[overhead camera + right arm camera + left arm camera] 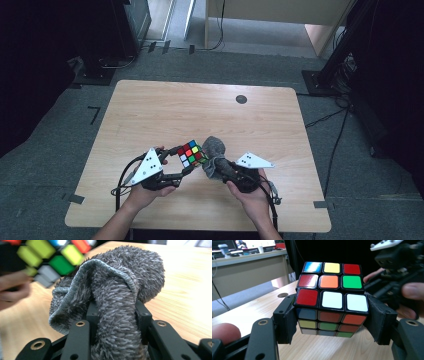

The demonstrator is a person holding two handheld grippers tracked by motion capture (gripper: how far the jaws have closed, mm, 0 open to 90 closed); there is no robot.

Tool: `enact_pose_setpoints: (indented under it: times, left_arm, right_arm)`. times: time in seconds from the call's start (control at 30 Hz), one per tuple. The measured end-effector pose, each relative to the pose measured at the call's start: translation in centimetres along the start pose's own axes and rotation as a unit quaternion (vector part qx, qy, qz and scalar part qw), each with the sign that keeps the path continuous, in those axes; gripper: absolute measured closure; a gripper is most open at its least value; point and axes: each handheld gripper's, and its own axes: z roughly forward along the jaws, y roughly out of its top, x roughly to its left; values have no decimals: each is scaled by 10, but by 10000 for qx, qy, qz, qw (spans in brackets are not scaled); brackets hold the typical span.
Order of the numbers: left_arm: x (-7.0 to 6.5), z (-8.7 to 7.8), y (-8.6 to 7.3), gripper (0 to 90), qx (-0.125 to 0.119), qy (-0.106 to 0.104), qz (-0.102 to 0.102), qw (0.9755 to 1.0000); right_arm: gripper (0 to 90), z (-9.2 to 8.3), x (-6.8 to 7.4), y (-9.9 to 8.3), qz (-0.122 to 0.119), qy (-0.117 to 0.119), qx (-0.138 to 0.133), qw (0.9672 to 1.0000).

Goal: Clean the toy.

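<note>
Left gripper (332,322) clamped the puzzle cube (331,302) above the table (150,115); at its 3 o'clock my right gripper (116,315) pinched the grey cloth (112,290) against it. Wiping looked underway, its progress unclear.

Light wood-grain bench (150,110) with rounded corners; a dark round cap (241,99) is set into it near 12 o'clock. Floor (60,140) is grey carpet with black tape marks. Dark equipment stands at 10 and 2 o'clock. A pale wooden cabinet (275,10) stands at 12 o'clock. Cables (335,150) trail at 3 o'clock. Lighting is even.
</note>
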Motion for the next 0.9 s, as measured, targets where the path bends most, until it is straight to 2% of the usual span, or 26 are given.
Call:
enact_pose_setpoints:
  times: [0.13,0.33,0.4,0.47,0.53,0.57,0.63,0.73,0.8,0.83,0.9]
  left_arm:
    - [-1,1,0,339,-29,-23,-33,10000]
    - [0,0,0,339,-49,-13,-80,10000]
    - [0,1,1,340,-36,9,-58,10000]
    - [0,1,0,339,-12,28,-31,10000]
    - [0,0,0,339,-16,39,-46,10000]
    - [1,0,0,339,-27,57,-48,10000]
    - [2,-2,1,339,-44,66,-74,9999]
    - [4,-3,1,339,-42,85,-85,9999]
    - [4,-2,0,339,-53,79,-107,9999]
    - [4,-1,0,339,-54,71,-113,9999]
    - [3,0,0,339,-37,54,-113,9999]
  right_arm:
    - [662,7,14,-2,-131,227,-43,9996]
    - [669,16,27,-7,-402,506,21,9979]
    - [668,21,32,-10,-546,657,113,9963]
    - [665,25,39,-13,-773,836,199,9933]
    - [662,27,44,-14,-1011,784,304,9913]
    - [662,27,44,-14,-1015,720,329,9917]
    - [662,24,36,-12,-844,527,290,9946]
    - [662,13,19,-7,-442,163,-65,9989]
    - [662,4,11,-4,-216,79,-377,9990]
    - [662,2,10,-2,-209,67,-470,9987]
    - [661,1,13,-1,-378,32,-537,9978]
